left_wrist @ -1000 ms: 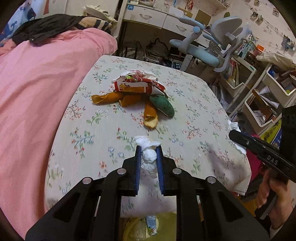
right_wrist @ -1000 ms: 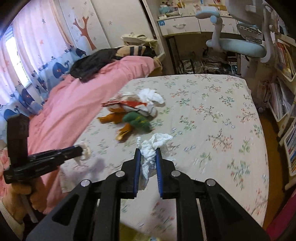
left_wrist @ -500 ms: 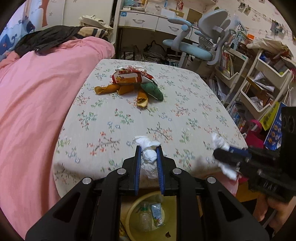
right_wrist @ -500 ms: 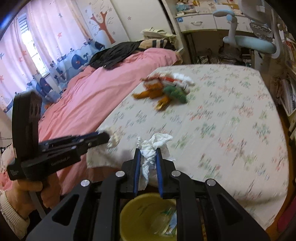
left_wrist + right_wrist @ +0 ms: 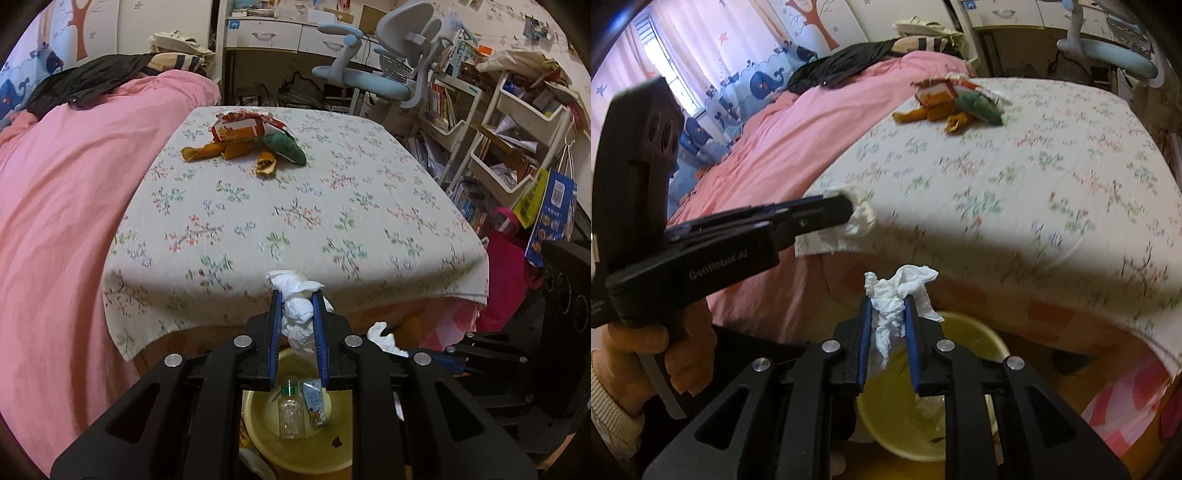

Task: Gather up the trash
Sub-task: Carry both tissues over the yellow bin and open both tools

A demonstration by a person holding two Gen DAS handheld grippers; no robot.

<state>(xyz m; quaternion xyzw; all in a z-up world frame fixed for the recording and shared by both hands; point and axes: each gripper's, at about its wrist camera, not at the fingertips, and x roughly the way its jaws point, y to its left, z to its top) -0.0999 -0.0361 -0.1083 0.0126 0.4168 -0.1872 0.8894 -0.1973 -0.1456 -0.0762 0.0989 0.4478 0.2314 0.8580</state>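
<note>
While both grippers hang over the yellow bin [image 5: 295,443] at the foot of the bed, the task looks partly done. The left gripper [image 5: 298,325] pinches a crumpled white tissue [image 5: 295,314] between its blue pads, with the bin directly below its fingertips. The right gripper [image 5: 889,325] pinches a second crumpled tissue [image 5: 894,306], likewise above the bin's rim [image 5: 975,332]; its pads press on the wad at this moment, though its jaws sit very slightly looser than tight.

Inside the bin, beneath the left gripper, lie a small clear plastic bottle [image 5: 290,417] and a little drink carton [image 5: 314,404], so some trash appears already collected. Neither tissue is dropped yet.

Far ahead of both grippers, near the far edge of the floral bedspread [image 5: 295,221], a heap remains: a torn red-and-white snack wrapper [image 5: 243,125], orange peel-like strips [image 5: 207,151] and a dark green piece [image 5: 288,147]. More white paper shows under the heap in the right wrist view.

By my judgement, releasing the two tissues comes next, then at least one more trip for the heap.
</note>
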